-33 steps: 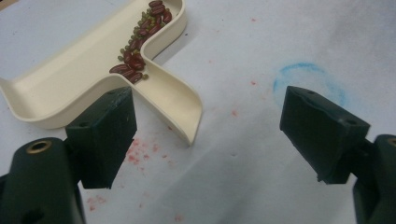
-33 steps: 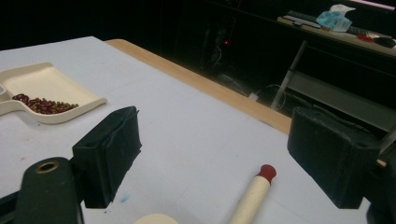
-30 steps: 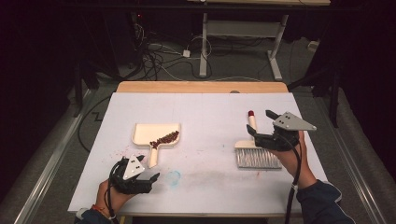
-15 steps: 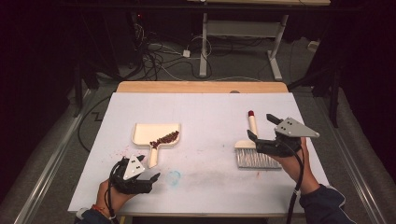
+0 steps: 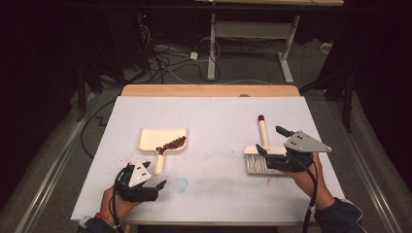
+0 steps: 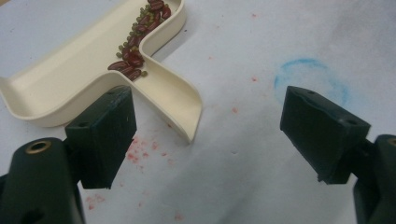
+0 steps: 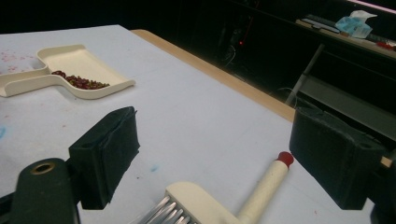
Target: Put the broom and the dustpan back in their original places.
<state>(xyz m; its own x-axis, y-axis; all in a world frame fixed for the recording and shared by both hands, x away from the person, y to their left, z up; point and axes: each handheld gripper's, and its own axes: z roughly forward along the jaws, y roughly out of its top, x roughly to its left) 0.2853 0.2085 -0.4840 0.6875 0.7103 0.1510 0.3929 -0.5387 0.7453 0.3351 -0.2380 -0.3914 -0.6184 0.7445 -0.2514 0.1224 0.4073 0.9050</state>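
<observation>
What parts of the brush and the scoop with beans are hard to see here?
- Brush: in the high view the right gripper covers part of its head; in the right gripper view the bottom edge cuts off the bristles.
- Dustpan: in the left gripper view the left edge cuts off its wide mouth.
- Beans: too small to count in the high view.

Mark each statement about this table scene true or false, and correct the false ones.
1. The beans lie in the dustpan. True.
2. The right tool is shut on the brush. False: its jaws stand open, with the brush lying on the table below them.
3. The left tool is open. True.
4. The brush handle has a blue tip. False: the tip is red.
5. The dustpan stands upright on its edge. False: it lies flat on the table.
</observation>
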